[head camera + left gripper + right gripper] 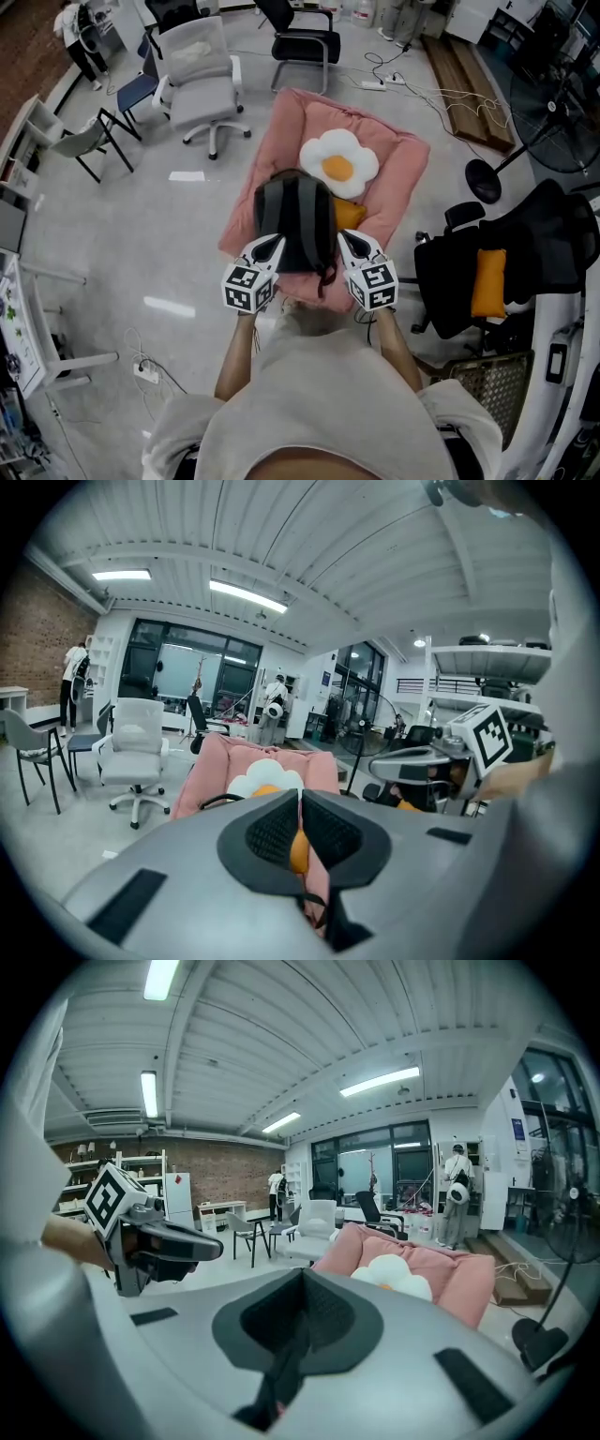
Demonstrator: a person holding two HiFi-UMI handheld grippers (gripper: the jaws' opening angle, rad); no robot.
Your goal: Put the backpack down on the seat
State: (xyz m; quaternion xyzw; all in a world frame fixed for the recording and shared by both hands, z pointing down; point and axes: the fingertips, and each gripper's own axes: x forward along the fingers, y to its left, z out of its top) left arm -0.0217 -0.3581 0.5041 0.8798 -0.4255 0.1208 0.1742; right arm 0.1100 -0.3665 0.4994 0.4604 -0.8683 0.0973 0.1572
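- Tongs check: left tongs [266,249], right tongs [351,246] doing what?
- Both are clamping shut on thin black straps [279,1372], holding the backpack [295,220] up over the pink seat's [398,169] near end.
- Handling?
- Looking soft, dark fabric, likely sagging and swinging; straps are giving the surest hold. Padded seat is lying below, plush egg cushion [339,164] sitting farther back.

White office chair [201,77], grey floor [141,239]

The seat [398,164] is being viewed steeply from above by the head camera, and nearly level along the jaws from the left claw [275,246] and right claw [344,240].
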